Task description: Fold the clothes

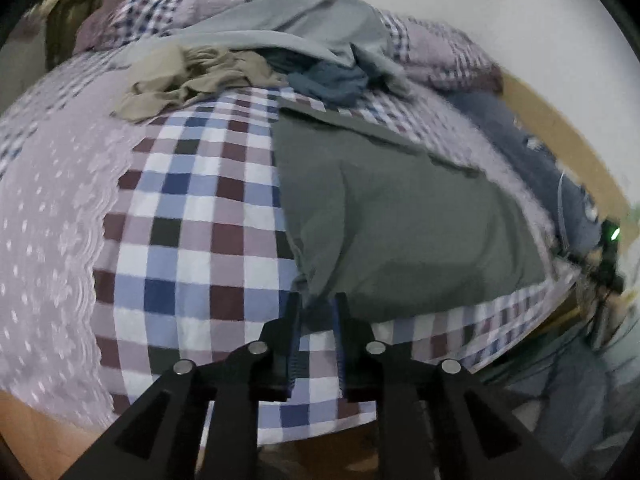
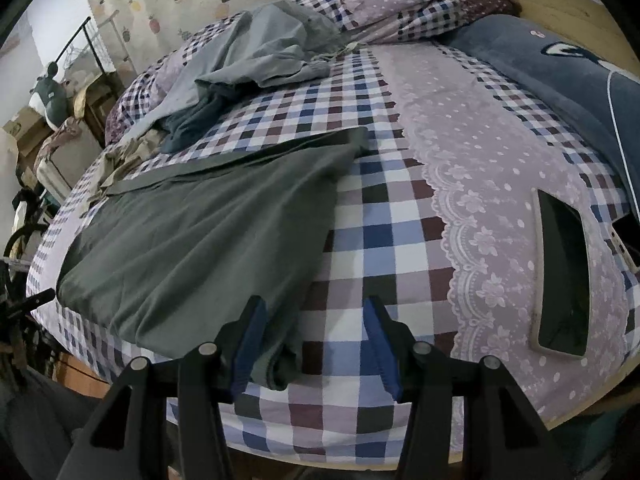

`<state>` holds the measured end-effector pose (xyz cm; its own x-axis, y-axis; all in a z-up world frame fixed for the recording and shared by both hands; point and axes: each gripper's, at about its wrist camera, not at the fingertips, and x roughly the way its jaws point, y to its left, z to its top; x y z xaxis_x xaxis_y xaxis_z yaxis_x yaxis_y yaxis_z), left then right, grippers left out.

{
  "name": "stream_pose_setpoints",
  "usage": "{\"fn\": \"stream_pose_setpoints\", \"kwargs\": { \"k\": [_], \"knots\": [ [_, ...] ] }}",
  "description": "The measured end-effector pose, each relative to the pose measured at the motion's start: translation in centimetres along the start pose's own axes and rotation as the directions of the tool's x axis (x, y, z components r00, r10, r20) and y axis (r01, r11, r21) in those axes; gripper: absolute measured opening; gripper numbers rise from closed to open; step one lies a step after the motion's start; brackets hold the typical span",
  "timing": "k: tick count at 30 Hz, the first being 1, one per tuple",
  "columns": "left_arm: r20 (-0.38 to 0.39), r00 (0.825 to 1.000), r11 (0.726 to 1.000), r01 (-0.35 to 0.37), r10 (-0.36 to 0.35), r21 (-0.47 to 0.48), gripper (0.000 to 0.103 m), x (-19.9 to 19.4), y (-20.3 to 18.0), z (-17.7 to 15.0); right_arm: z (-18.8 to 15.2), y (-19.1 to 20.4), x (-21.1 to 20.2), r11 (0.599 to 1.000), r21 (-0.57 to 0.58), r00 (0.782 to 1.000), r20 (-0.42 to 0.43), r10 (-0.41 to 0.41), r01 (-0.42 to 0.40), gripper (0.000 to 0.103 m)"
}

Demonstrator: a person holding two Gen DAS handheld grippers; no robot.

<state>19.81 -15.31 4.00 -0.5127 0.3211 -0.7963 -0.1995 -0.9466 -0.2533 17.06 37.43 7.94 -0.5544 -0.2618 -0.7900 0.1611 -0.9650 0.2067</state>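
Note:
A dark green garment lies spread flat on the checked bed sheet. In the left wrist view its near left corner reaches between the tips of my left gripper, whose jaws stand a narrow gap apart. In the right wrist view the same green garment lies to the left, and its folded near right corner sits against the left finger of my right gripper. That gripper is wide open over the checked sheet.
A heap of tan, dark blue and grey clothes lies at the far side of the bed. A phone and a second one rest on the lilac lace strip. A blue cushion lies by the wooden bed frame.

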Motion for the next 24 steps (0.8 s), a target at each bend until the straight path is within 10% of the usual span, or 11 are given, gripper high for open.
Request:
{"fn": "stream_pose_setpoints", "kwargs": {
  "k": [7, 13, 20, 24],
  "knots": [
    [0.015, 0.999, 0.999, -0.038, 0.038, 0.030, 0.013, 2.3, -0.8, 1.3, -0.3, 0.2, 0.5, 1.000, -0.015, 1.000, -0.013, -0.018, 0.018, 0.054],
    [-0.036, 0.990, 0.952, -0.141, 0.136, -0.272, 0.000, 2.2, 5.1, 0.8, -0.2, -0.6, 0.2, 0.998, 0.023, 0.999, 0.003, -0.054, 0.054, 0.054],
    [0.166, 0.980, 0.952, 0.151, -0.109, -0.265, 0.008, -1.0, 4.1, 1.3, 0.0, -0.9, 0.2, 0.998, 0.054, 1.000, 0.005, -0.016, 0.015, 0.054],
    [0.081, 0.992, 0.982, 0.110, -0.098, -0.151, 0.029, 0.4, 1.7, 1.2, -0.3, -0.9, 0.6, 0.999, 0.051, 0.999, -0.036, 0.019, -0.017, 0.054]
  ]
}}
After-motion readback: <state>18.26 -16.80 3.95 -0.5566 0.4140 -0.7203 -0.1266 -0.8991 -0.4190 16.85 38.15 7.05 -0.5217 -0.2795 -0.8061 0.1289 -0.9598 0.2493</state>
